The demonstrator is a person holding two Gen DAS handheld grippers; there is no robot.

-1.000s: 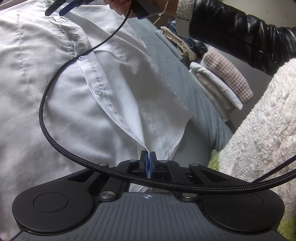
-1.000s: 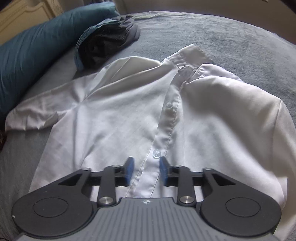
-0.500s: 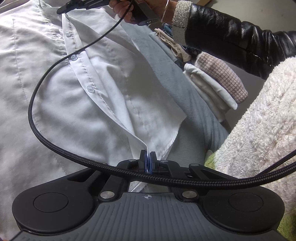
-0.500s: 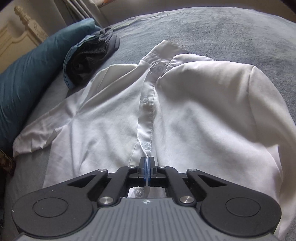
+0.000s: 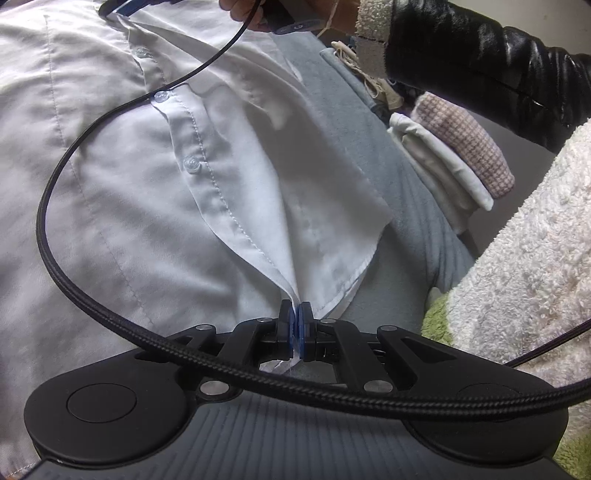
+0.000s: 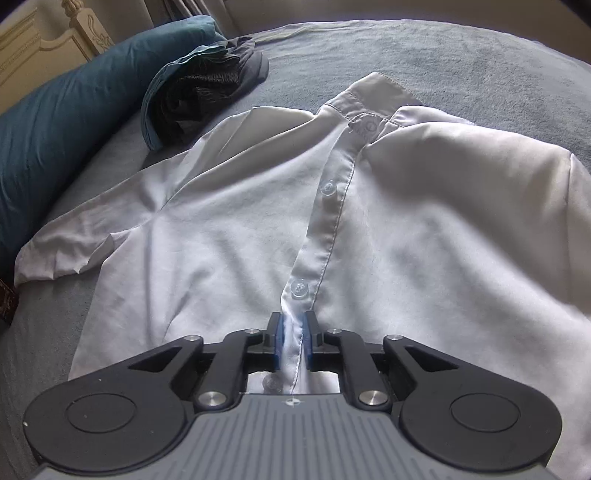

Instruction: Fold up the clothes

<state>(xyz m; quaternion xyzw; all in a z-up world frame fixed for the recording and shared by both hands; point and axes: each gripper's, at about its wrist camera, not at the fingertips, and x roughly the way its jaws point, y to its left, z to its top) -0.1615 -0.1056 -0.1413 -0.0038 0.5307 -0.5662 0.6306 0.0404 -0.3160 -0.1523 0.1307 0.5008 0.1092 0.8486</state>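
Observation:
A white button shirt lies front up on the grey bed cover, collar at the far end. My right gripper sits at the button placket below a button. Its jaws are opening, a narrow gap apart, with the placket strip loose between them. In the left wrist view the shirt fills the left side. My left gripper is shut on the shirt's lower front edge, which rises as a taut ridge. The right gripper shows at that view's top edge, held by a hand.
A teal pillow and a dark crumpled garment lie at the far left of the bed. A stack of folded clothes sits to the right of the shirt. Fluffy cream fabric and a black sleeve are on the right. A black cable loops over the shirt.
The right gripper closed on the placket, then its jaws parted a little. The placket now runs straighter between the two grippers. The left gripper kept its hold and place.

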